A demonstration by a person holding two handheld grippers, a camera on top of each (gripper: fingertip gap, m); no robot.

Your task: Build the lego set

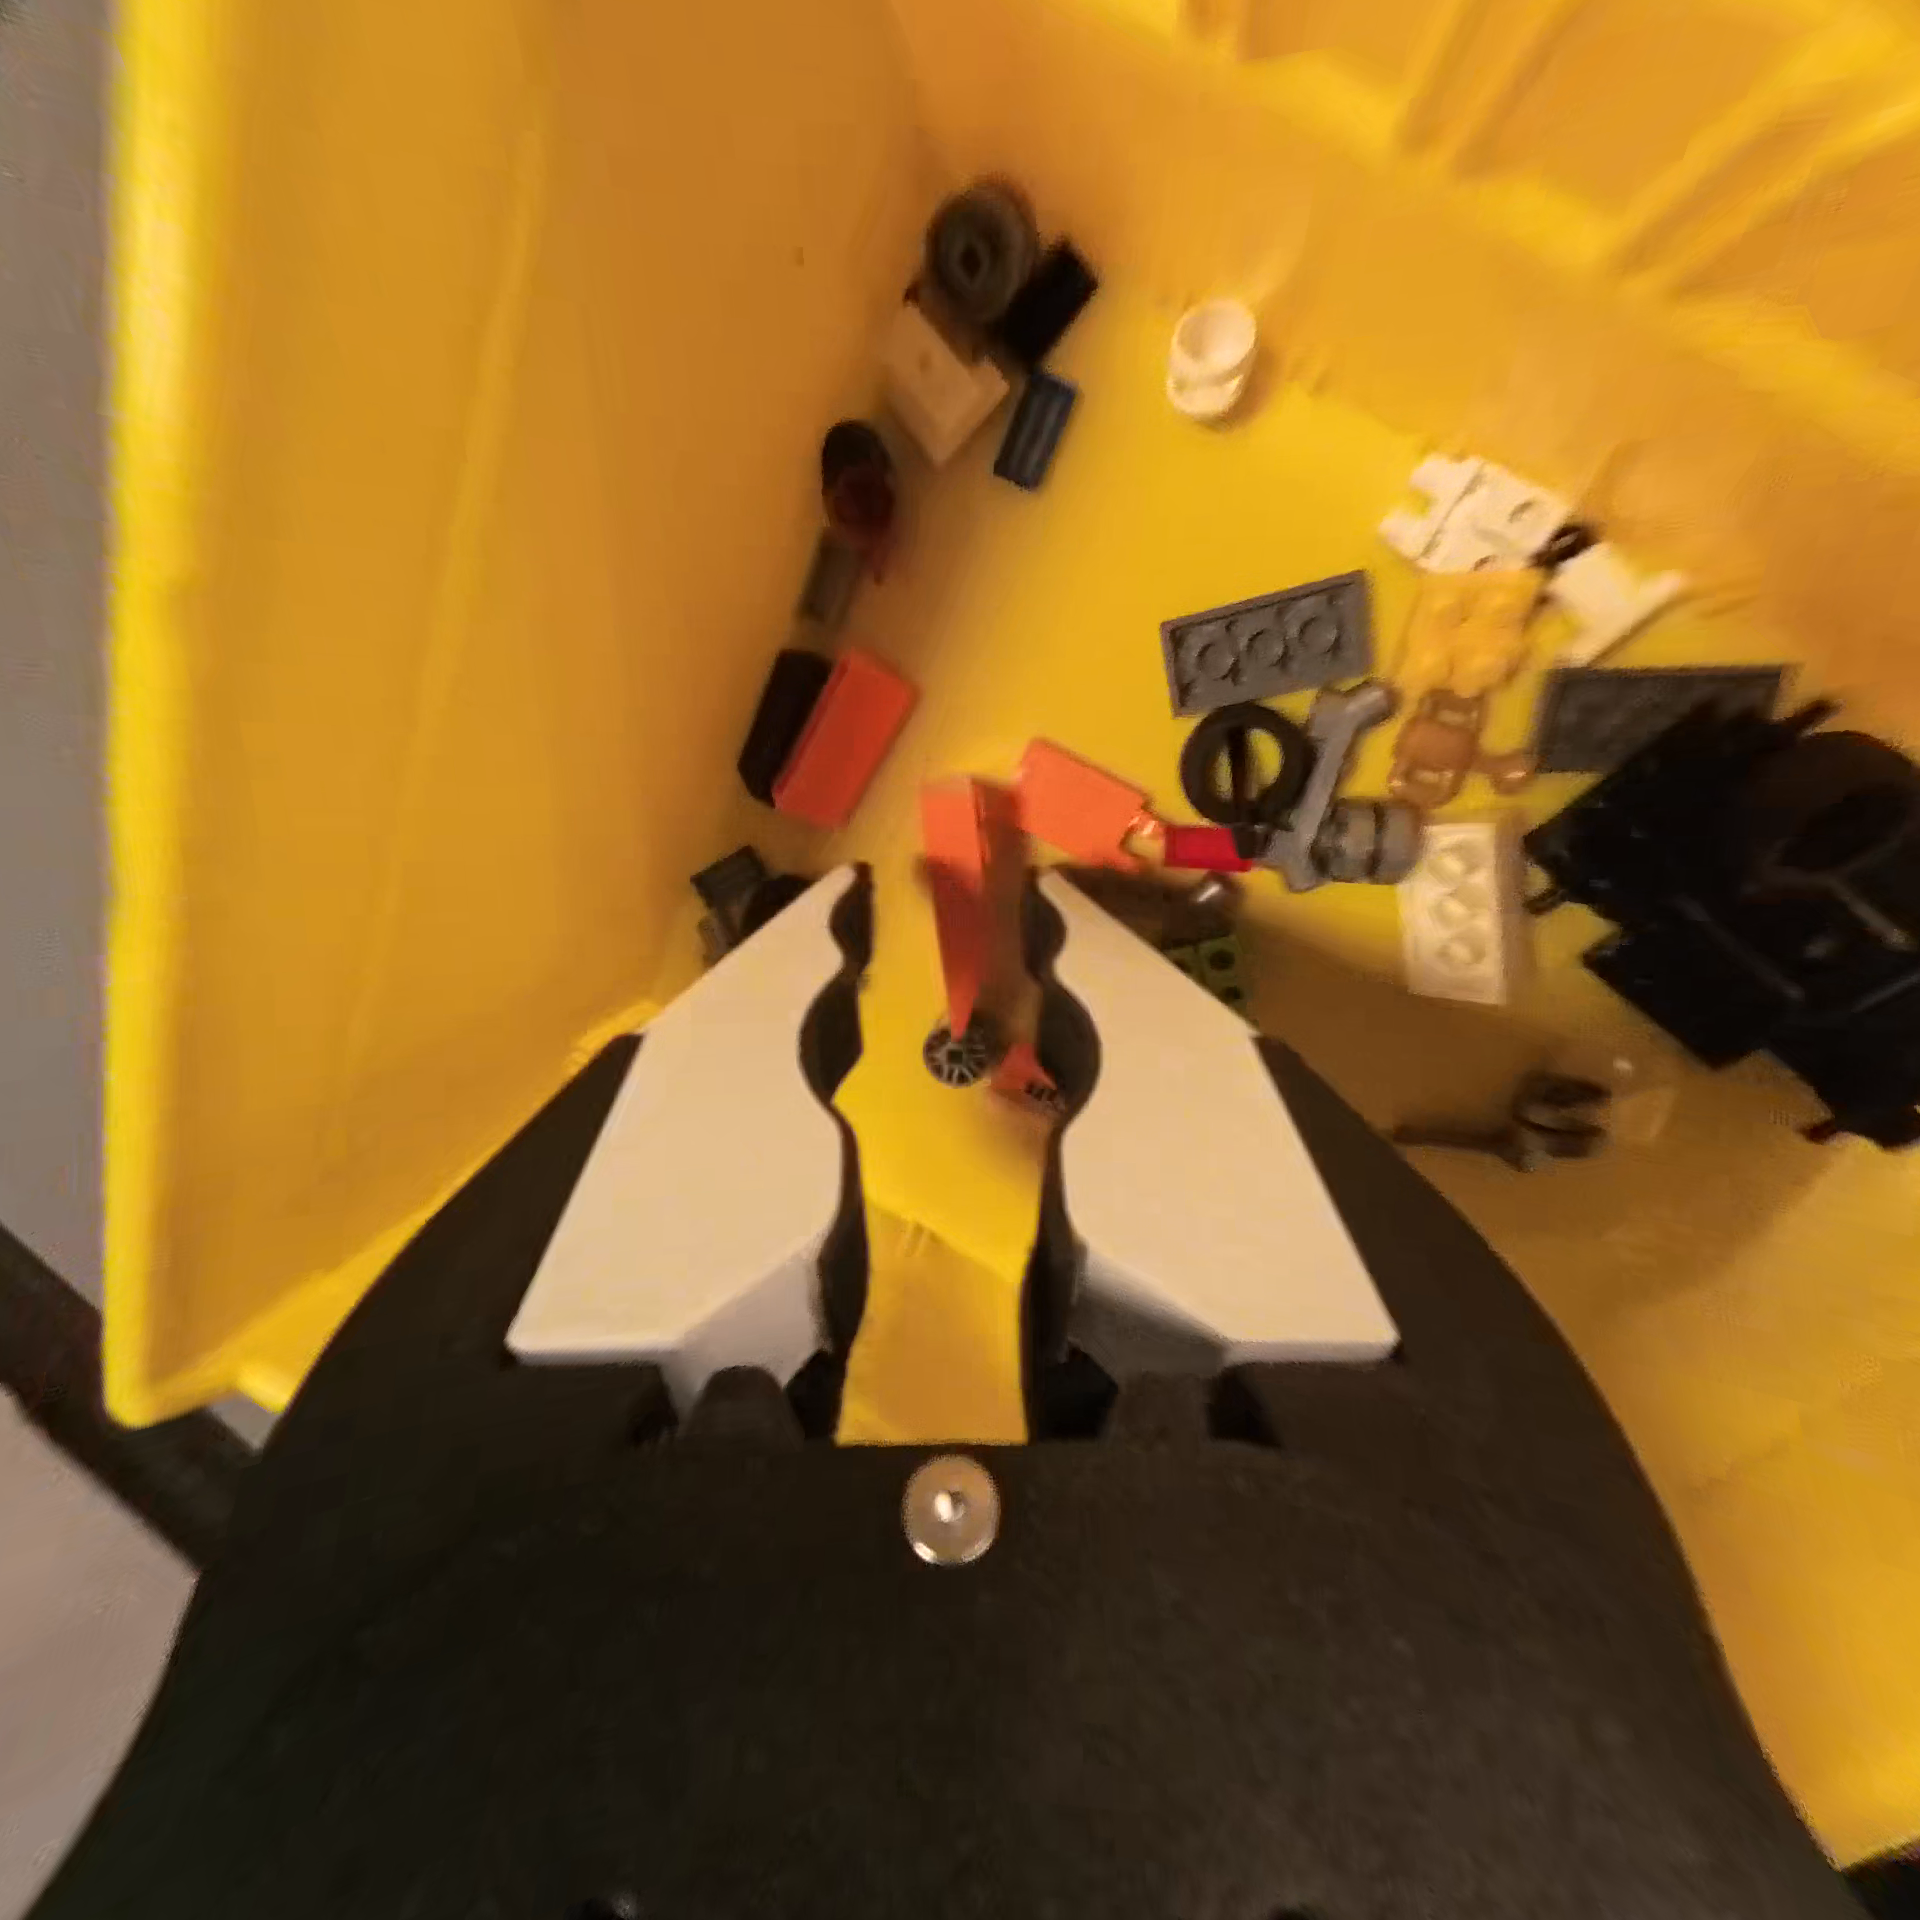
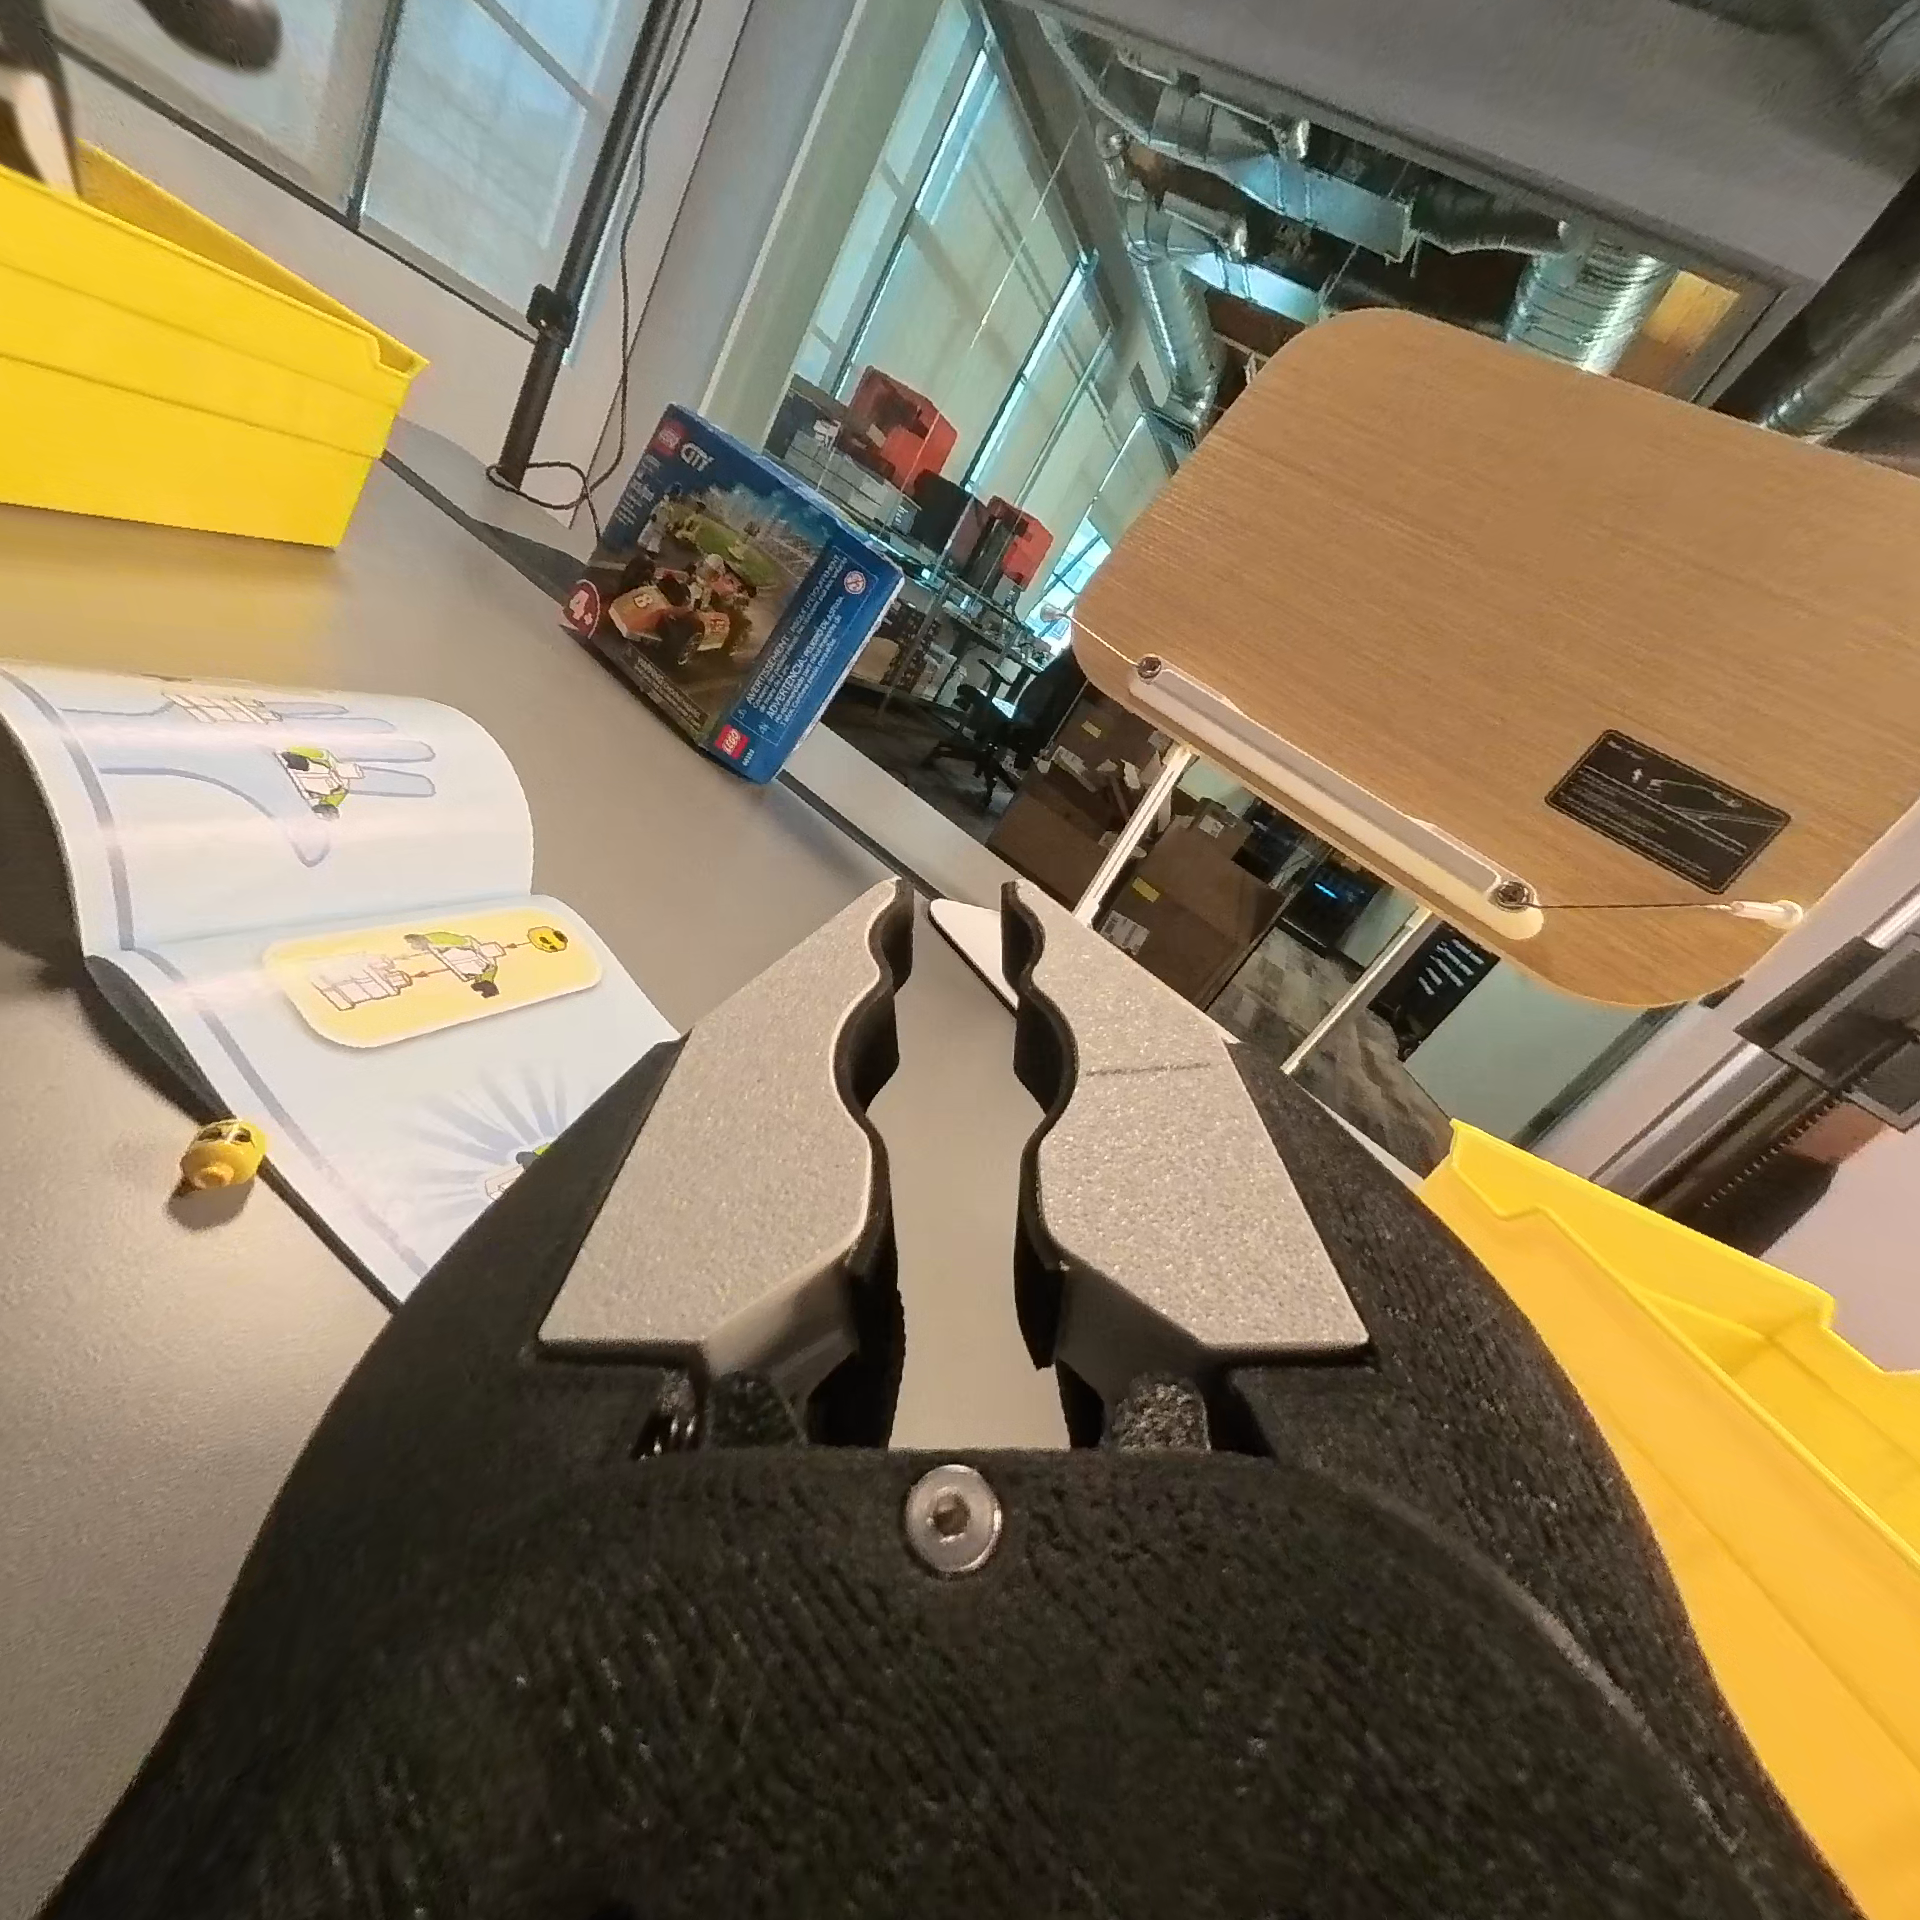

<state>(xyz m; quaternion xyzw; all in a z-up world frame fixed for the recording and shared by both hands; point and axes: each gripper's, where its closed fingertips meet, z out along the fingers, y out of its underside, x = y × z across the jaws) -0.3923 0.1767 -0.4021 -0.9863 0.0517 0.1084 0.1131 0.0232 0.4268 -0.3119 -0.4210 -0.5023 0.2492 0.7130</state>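
In the left wrist view my left gripper (image 1: pixel 951 883) hangs inside a yellow bin (image 1: pixel 520 623) of loose Lego parts. Its white fingers are open and straddle a long orange piece (image 1: pixel 966 914) with a small grey wheel hub (image 1: pixel 956 1055) at its near end. The piece lies close against the right finger, with a gap on the left side. The view is motion-blurred. My right gripper (image 2: pixel 956 904) hovers over the grey table (image 2: pixel 156 1455), its fingers a narrow gap apart with nothing between them. A yellow minifigure head (image 2: pixel 220 1148) lies beside the open instruction booklet (image 2: pixel 343 935).
The bin also holds an orange brick (image 1: pixel 847 732), a grey plate (image 1: pixel 1268 639), a black tyre (image 1: pixel 1242 764), a white helmet (image 1: pixel 1210 358) and a black chassis (image 1: pixel 1766 904). The set's box (image 2: pixel 727 613) stands on the table. Yellow bins sit far left (image 2: pixel 187 395) and near right (image 2: pixel 1662 1455). The tips of one gripper are about 50 cm away from the tips of the other. The yellow minifigure head (image 2: pixel 220 1148) is about 12 cm from my right fingertips.
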